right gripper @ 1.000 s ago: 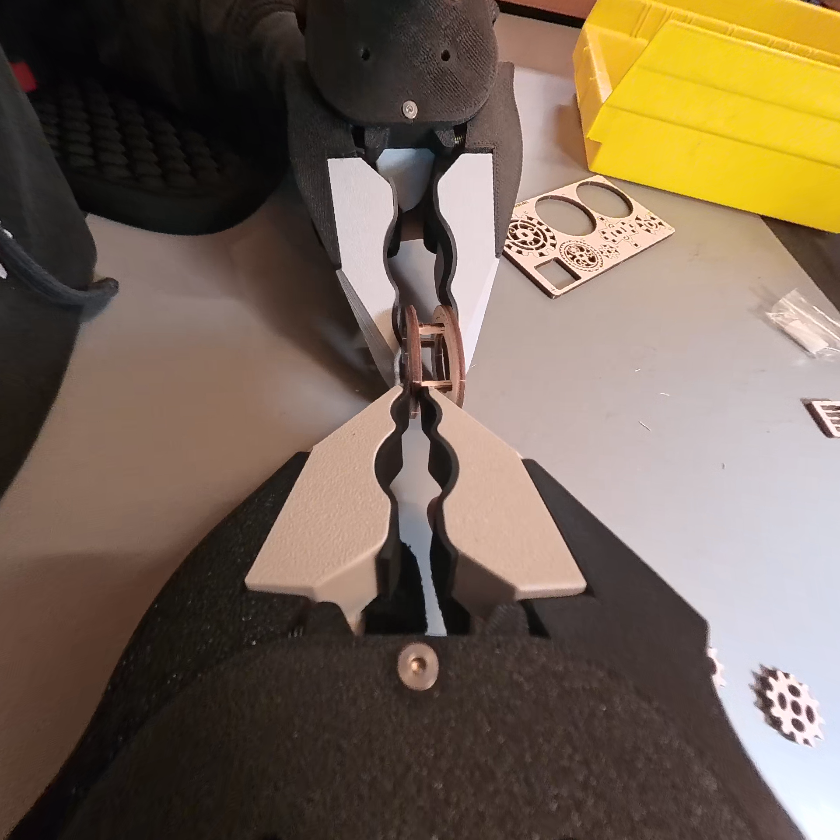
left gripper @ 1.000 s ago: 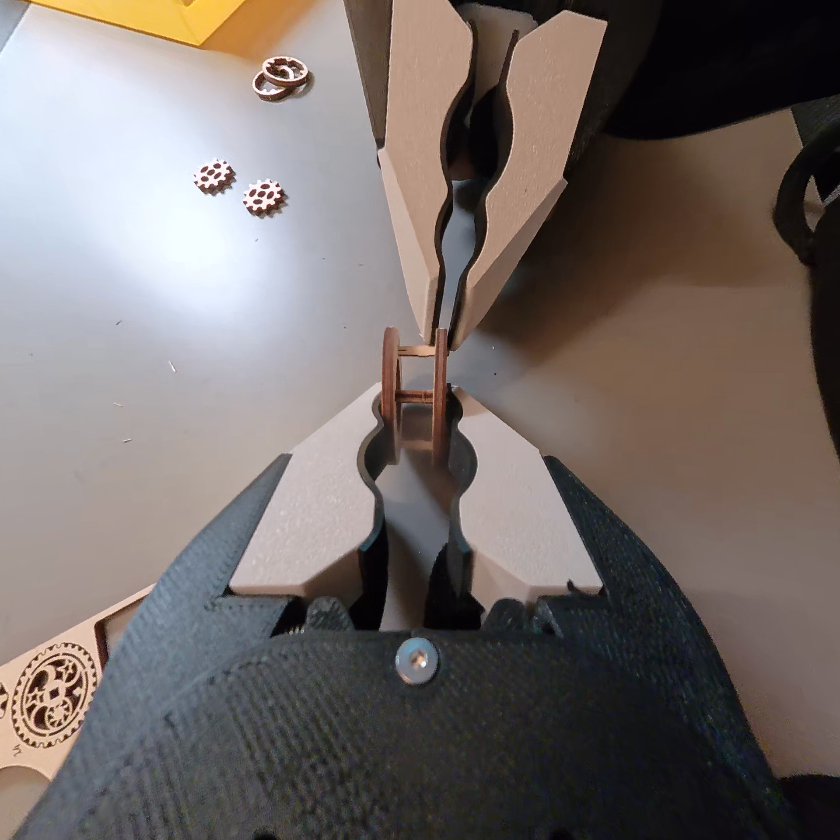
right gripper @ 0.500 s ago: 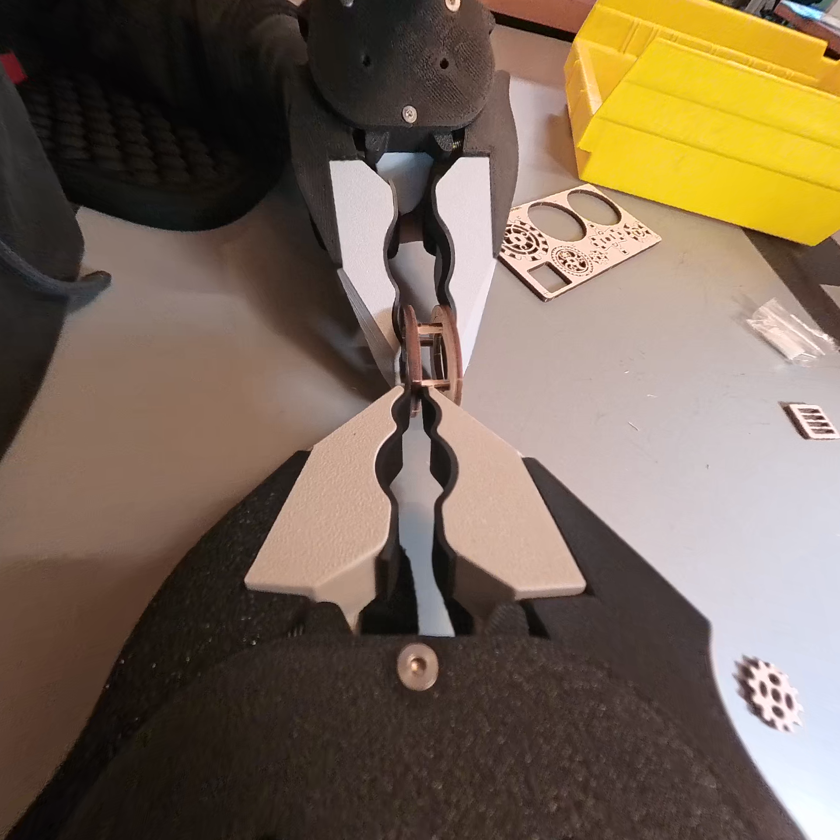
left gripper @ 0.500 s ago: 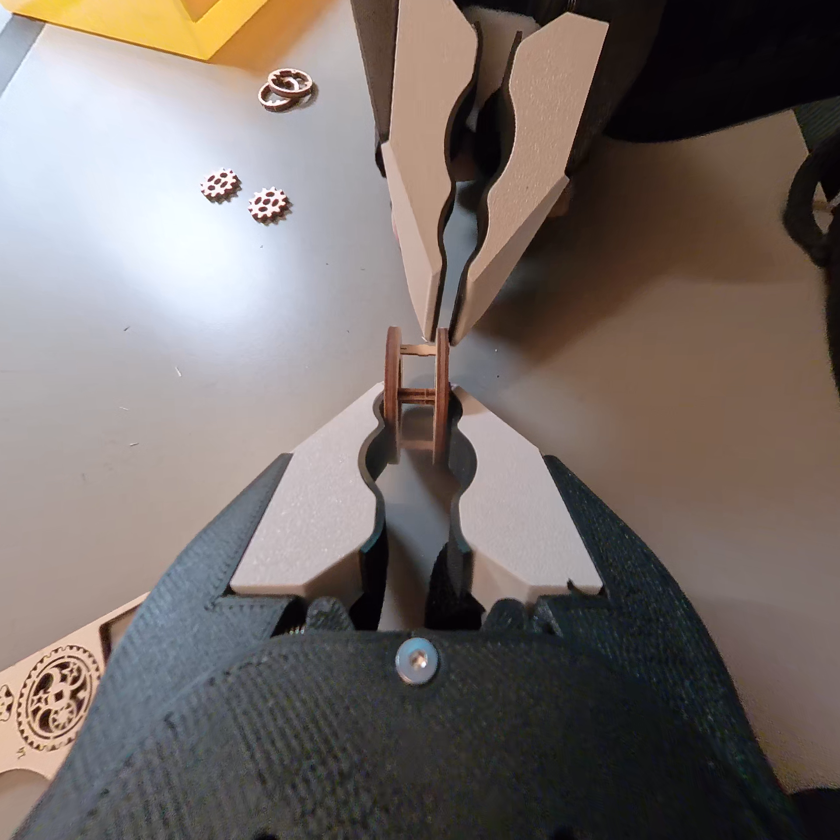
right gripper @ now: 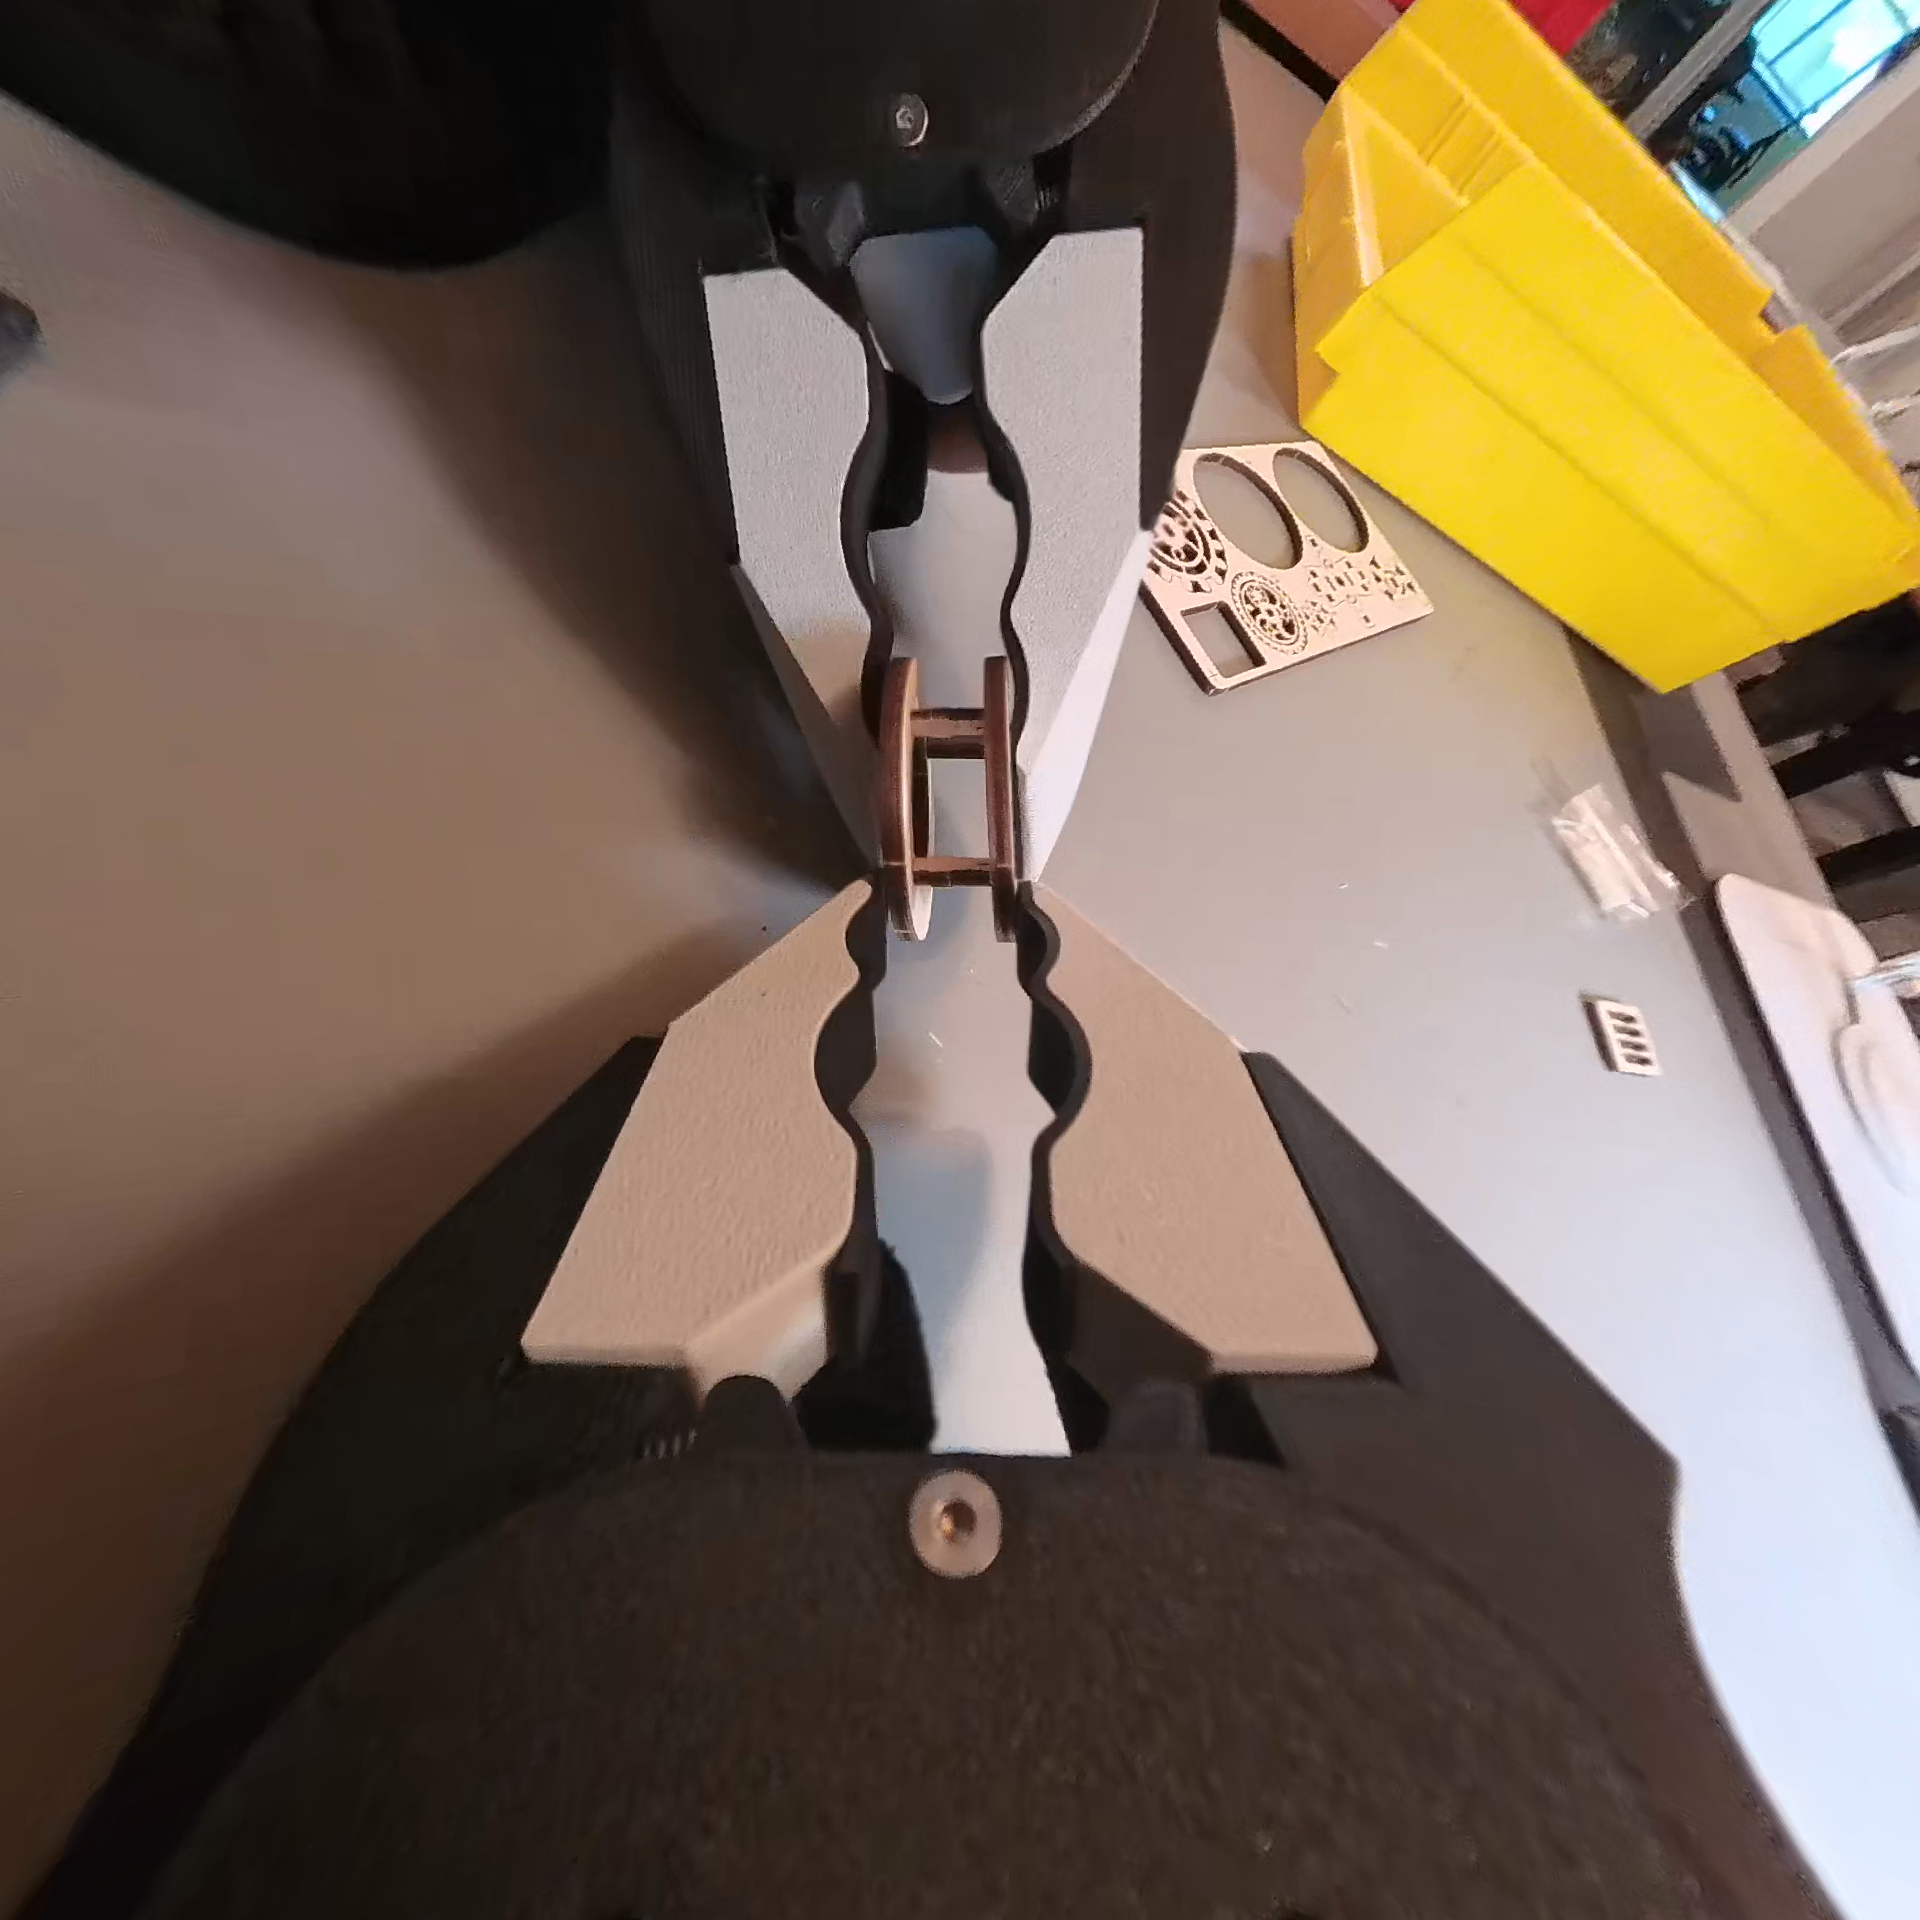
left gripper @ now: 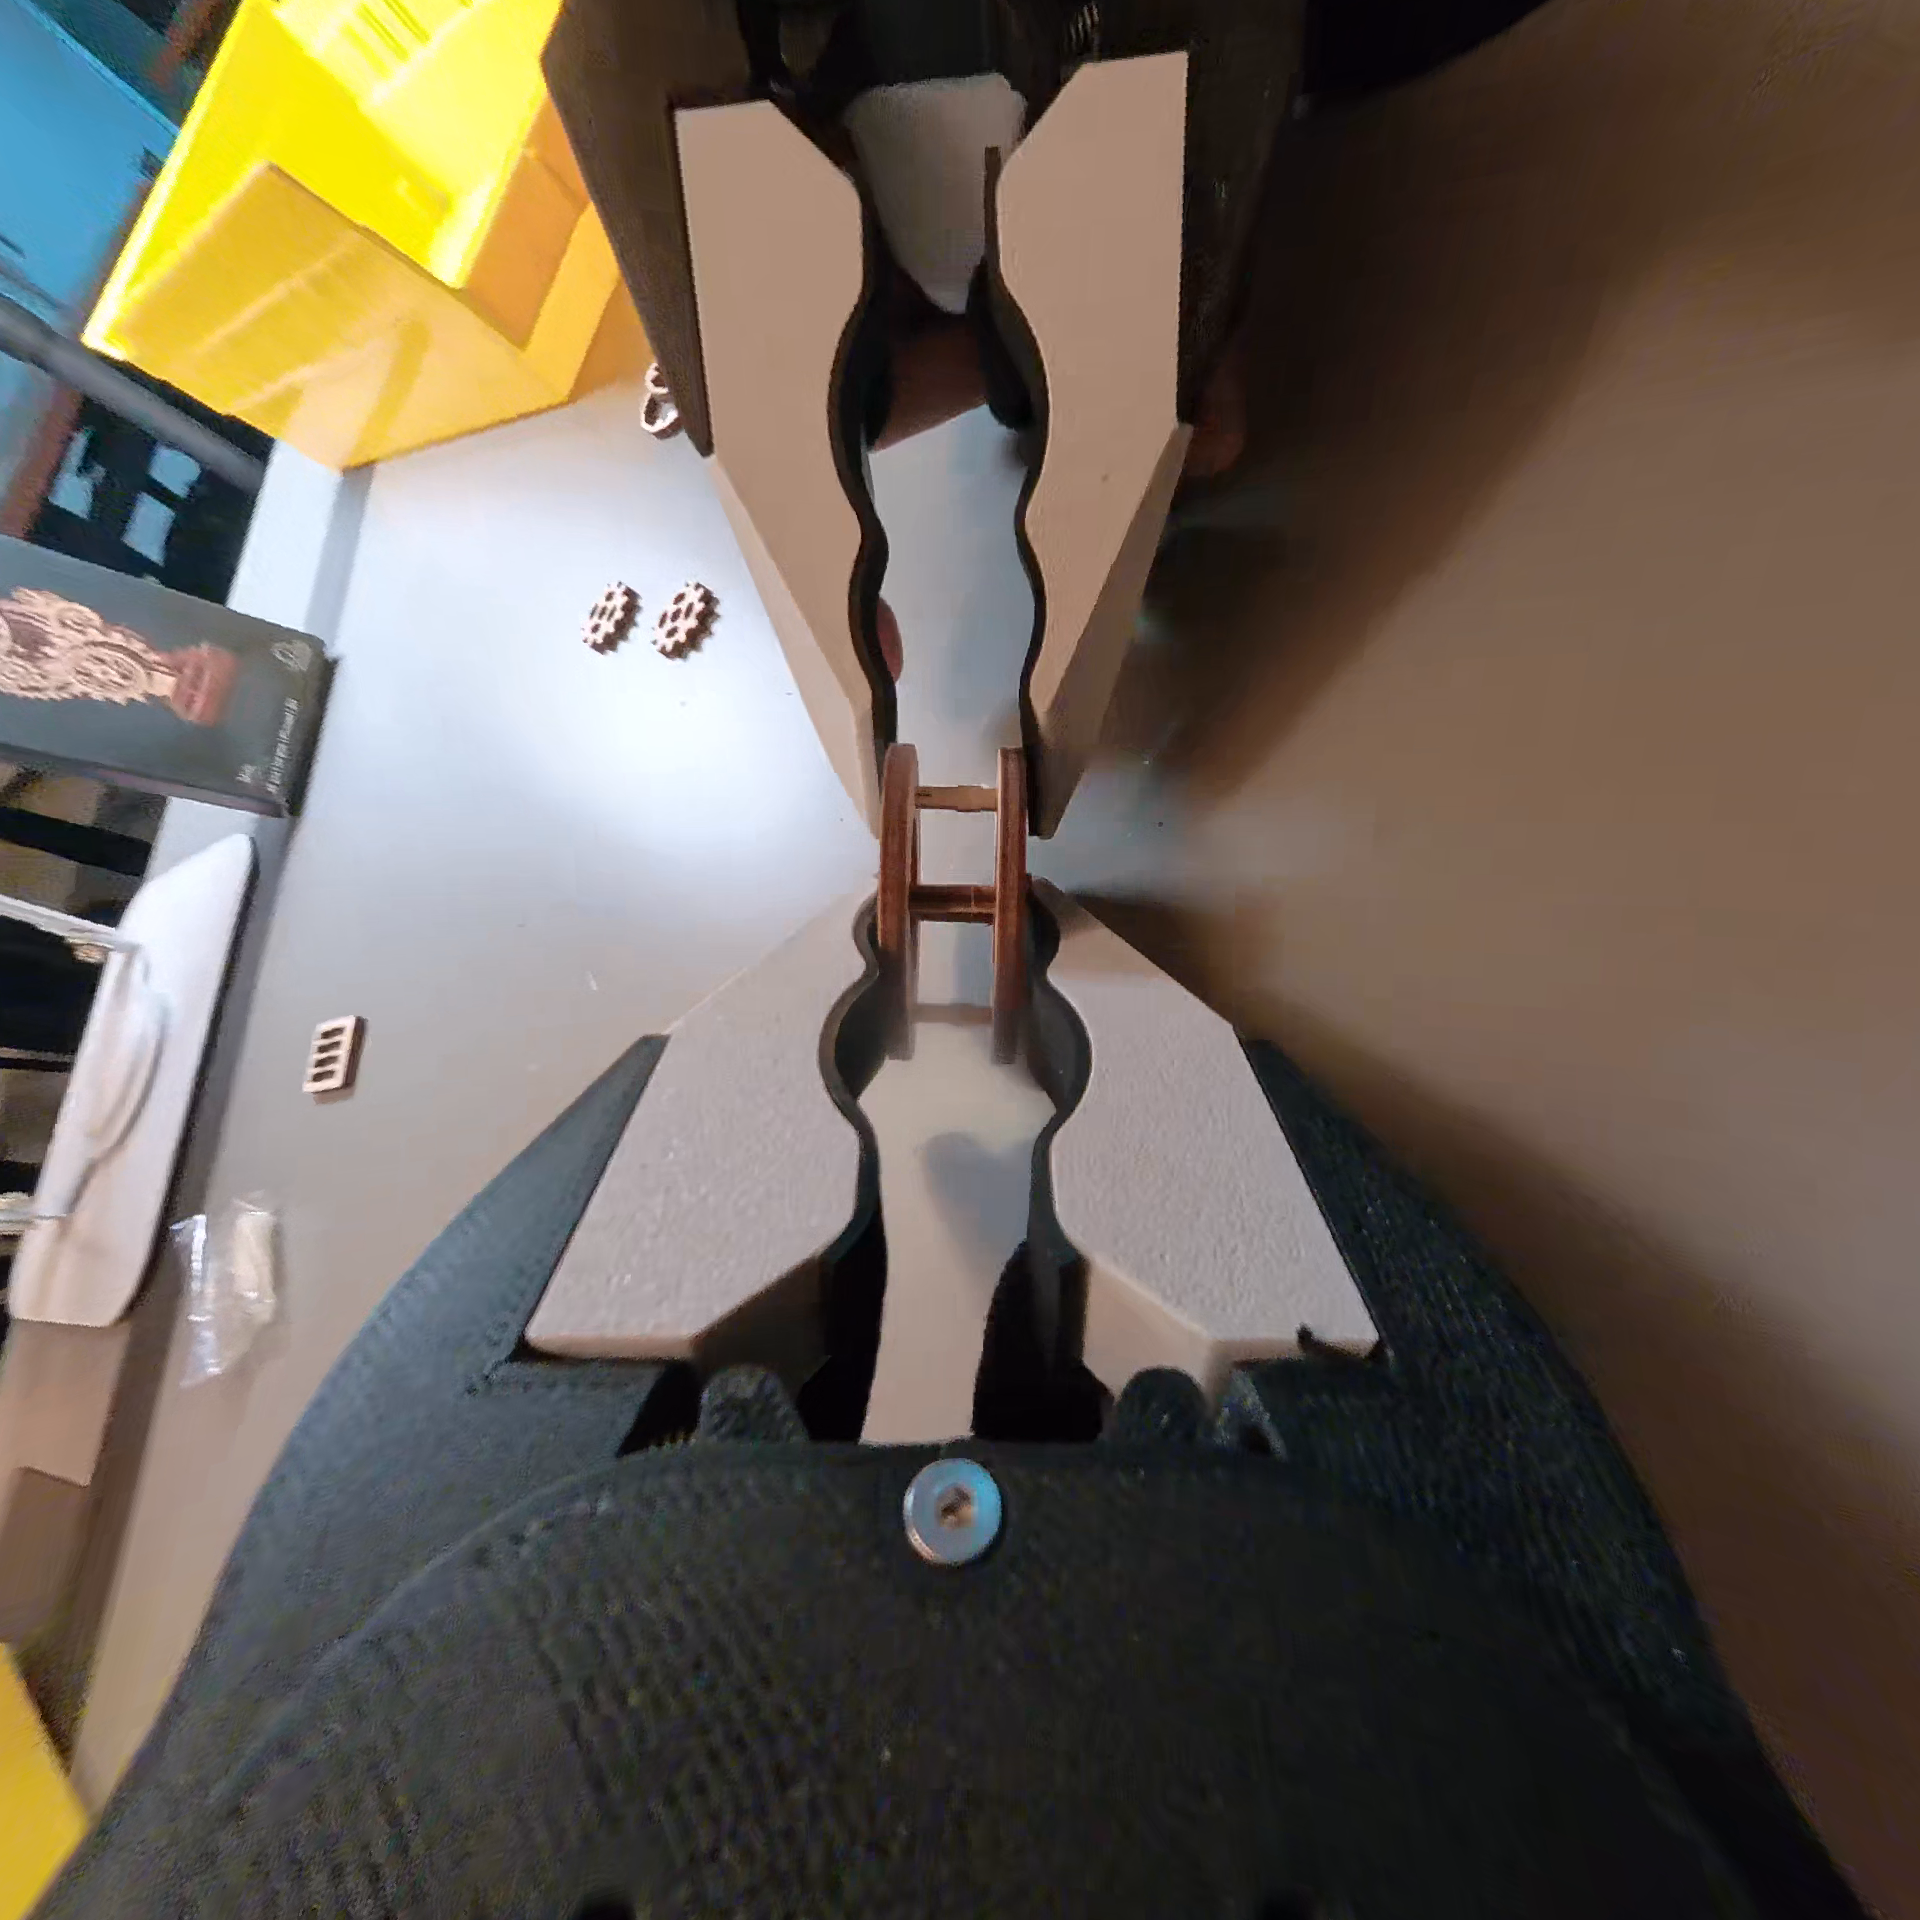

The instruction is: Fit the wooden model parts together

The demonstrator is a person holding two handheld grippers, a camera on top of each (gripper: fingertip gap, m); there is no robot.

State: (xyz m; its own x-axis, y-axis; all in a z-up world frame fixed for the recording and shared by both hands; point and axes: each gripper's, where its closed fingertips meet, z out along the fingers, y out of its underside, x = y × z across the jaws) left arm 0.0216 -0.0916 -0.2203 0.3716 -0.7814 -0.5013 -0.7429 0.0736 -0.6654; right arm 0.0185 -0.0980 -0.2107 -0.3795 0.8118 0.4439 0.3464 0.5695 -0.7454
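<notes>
I gripped the spool [left gripper: 953,902] in both grippers, left [left gripper: 956,935] at 6 o'clock, right [right gripper: 951,914] opposite, pressing its discs together.

Grey table [right gripper: 1351,935] catches bright light; yellow bins [right gripper: 1558,395] sit at its far edge, blue wall [left gripper: 62,135] behind.

Yellow bins [right gripper: 1590,395], black box [left gripper: 156,696]
</notes>
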